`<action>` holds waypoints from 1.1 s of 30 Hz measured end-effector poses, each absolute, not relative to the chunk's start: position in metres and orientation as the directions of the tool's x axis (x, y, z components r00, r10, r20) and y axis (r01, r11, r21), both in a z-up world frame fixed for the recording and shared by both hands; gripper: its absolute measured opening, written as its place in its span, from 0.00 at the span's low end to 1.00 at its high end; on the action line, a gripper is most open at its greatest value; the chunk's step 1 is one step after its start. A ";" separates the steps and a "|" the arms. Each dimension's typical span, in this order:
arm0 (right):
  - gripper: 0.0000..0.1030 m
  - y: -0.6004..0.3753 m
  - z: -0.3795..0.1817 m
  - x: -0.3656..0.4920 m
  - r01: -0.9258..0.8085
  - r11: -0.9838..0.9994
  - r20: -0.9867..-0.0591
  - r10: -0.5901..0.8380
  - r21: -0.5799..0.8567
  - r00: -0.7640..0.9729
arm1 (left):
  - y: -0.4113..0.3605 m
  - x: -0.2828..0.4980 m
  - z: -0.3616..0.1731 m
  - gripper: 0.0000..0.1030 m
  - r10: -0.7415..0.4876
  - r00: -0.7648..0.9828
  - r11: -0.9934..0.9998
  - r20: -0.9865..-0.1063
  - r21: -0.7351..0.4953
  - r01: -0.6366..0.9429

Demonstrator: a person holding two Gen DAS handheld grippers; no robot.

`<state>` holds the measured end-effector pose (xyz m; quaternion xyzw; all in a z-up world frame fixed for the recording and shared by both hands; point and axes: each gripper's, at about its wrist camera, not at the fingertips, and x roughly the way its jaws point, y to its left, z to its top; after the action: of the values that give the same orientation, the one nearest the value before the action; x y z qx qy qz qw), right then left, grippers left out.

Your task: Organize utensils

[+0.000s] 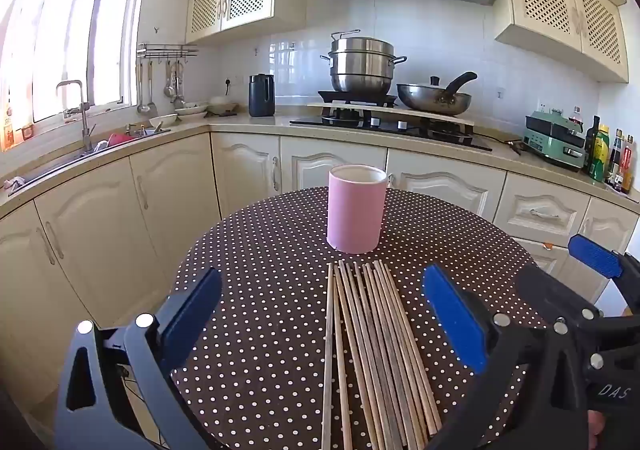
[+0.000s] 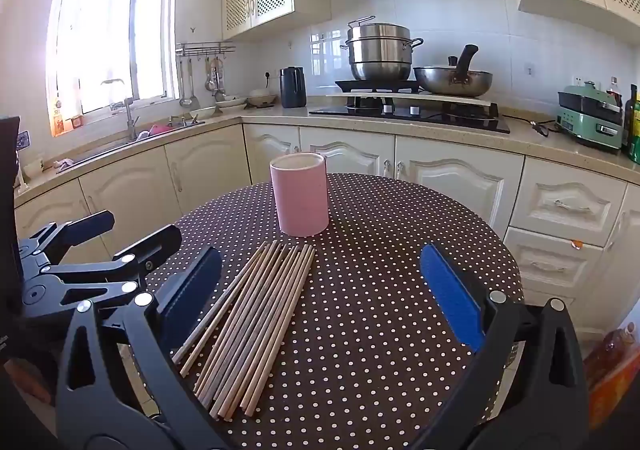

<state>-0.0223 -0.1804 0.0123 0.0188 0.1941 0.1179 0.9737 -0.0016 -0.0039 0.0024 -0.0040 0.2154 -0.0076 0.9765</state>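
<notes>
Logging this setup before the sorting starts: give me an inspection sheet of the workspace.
Surface: round table, brown polka-dot cloth.
Job's things: wooden chopsticks lying flat in a bundle; pink holder upright behind them, apart.
Clutter: nothing seen on the table.
Grippers: left gripper open above the chopsticks, empty; right gripper open, empty.
Cables: black cord on the counter by the green appliance.
Surroundings: steel pot and wok on the stove; sink under the window.
</notes>
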 end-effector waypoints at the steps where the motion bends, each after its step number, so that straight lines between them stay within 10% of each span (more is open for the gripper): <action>1: 0.94 -0.180 0.012 -0.023 -0.223 0.971 -0.372 0.237 0.080 0.898 | -0.004 -0.002 0.002 0.96 -0.017 0.907 1.000 -0.420 -0.012 0.014; 33: 0.94 -0.176 0.005 -0.020 -0.230 0.967 -0.391 0.255 0.109 0.885 | -0.001 0.002 -0.001 0.96 -0.031 0.904 0.999 -0.426 -0.020 0.025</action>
<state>-0.0204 -0.1763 0.0051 0.0300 0.2051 0.1248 0.9703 0.0025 -0.0011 -0.0007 -0.0072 0.2185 -0.0144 0.9757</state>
